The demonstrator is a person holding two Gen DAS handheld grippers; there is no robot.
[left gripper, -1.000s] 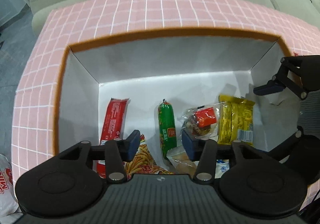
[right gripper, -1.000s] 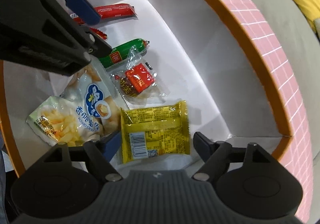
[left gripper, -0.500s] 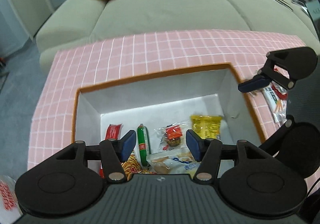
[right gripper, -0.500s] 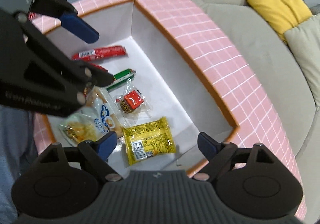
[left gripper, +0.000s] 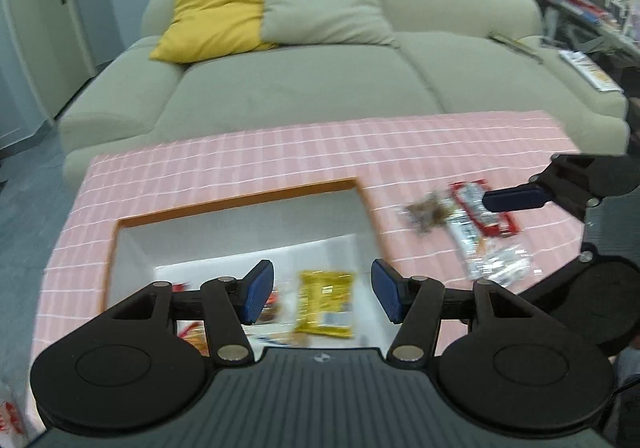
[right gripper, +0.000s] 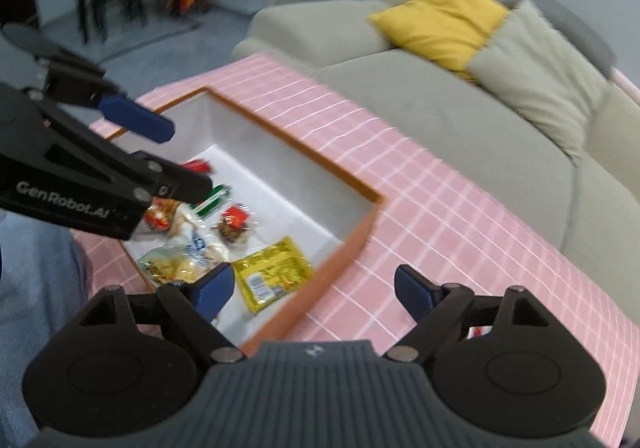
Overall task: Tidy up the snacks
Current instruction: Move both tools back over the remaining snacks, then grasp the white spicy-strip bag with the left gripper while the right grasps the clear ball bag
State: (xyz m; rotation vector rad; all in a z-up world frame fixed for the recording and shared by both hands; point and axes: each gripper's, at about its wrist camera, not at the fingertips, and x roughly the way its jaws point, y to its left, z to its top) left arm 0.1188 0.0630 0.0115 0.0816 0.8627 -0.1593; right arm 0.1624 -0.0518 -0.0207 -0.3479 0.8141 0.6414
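Found the left gripper (left gripper: 322, 296) low in the centre of its own view, fingers (left gripper: 258, 290) apart with nothing pressed between them, above a white-walled bin (left gripper: 240, 240) sunk into a pink checked worktop (left gripper: 280, 155). Glimpsed, through the gap, a yellow packet (left gripper: 326, 304) on the bin floor, blurred, with scraps of other wrappers at its left, half hidden behind the left finger. Spotted more snacks outside the bin, on the worktop at right of centre: a brown pack (left gripper: 428, 211), a red packet (left gripper: 480, 213) just beside it and a clear crinkled wrapper (left gripper: 496, 264) below, all too smeared to read. Caught one blue finger of the other tool over the red packet; could not tell whether touching. Found the right gripper (right gripper: 314, 290) at the bottom of its own view, fingers (right gripper: 212, 290) spread wide and empty, straddling the bin's orange corner. Made out in that view, inside the bin, the yellow packet nearest, a chips bag (right gripper: 176, 266) to its left, a blue-and-white bag (right gripper: 198, 244) above that, a small red-labelled pack (right gripper: 234, 221) and a green sausage (right gripper: 214, 199) further up. Noted a grey-green sofa (left gripper: 320, 87) beyond the worktop with a yellow cushion (left gripper: 212, 19) and a grey cushion (left gripper: 324, 3) side by side, and a denim-clad leg (right gripper: 32, 288) at the left edge.
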